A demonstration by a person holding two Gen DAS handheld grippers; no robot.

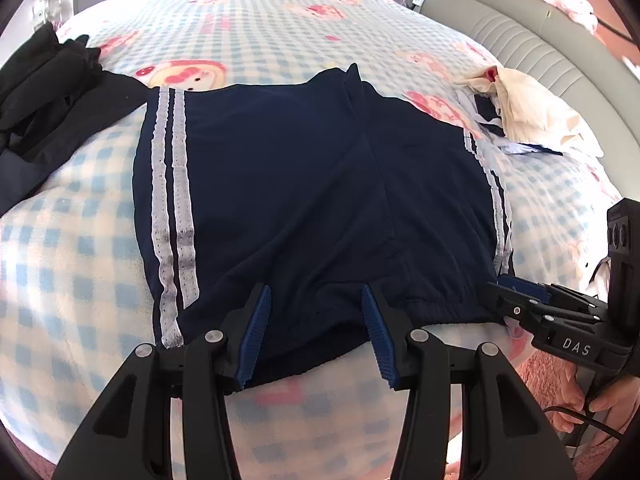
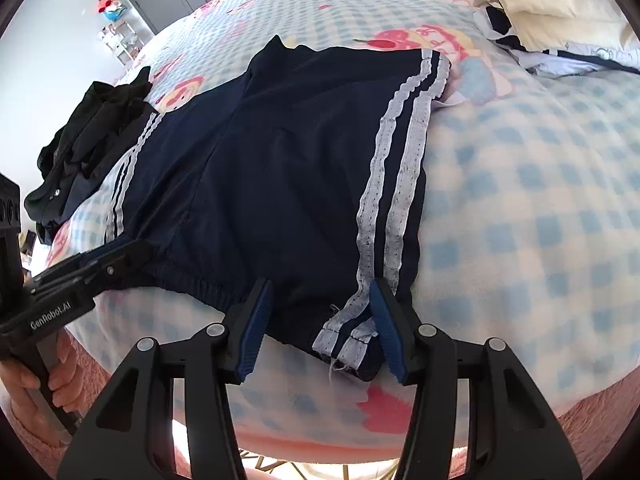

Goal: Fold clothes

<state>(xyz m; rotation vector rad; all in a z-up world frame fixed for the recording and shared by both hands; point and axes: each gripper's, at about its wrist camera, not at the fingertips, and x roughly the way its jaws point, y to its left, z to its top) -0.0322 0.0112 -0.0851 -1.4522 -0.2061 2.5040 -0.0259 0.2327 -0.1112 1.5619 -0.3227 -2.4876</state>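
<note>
Navy shorts (image 1: 300, 180) with two white stripes down each side lie flat on the checked blanket (image 1: 80, 260), the gathered waistband toward me. My left gripper (image 1: 315, 290) stands open over the waistband's left part, cloth lying loose between its blue pads. In the right wrist view the same shorts (image 2: 288, 160) show their striped right corner between the open jaws of my right gripper (image 2: 320, 284); the right pad sits at the stripe's edge. Each view shows the other gripper from the side at the waistband: the right gripper (image 1: 500, 292) and the left gripper (image 2: 132, 250).
A heap of black clothes (image 1: 48, 92) lies left of the shorts, also seen as a black heap (image 2: 92, 132). Cream and navy garments (image 1: 524, 108) are piled at the far right, by a grey padded headboard (image 1: 520, 28). A hand (image 2: 40, 380) holds the left gripper's handle.
</note>
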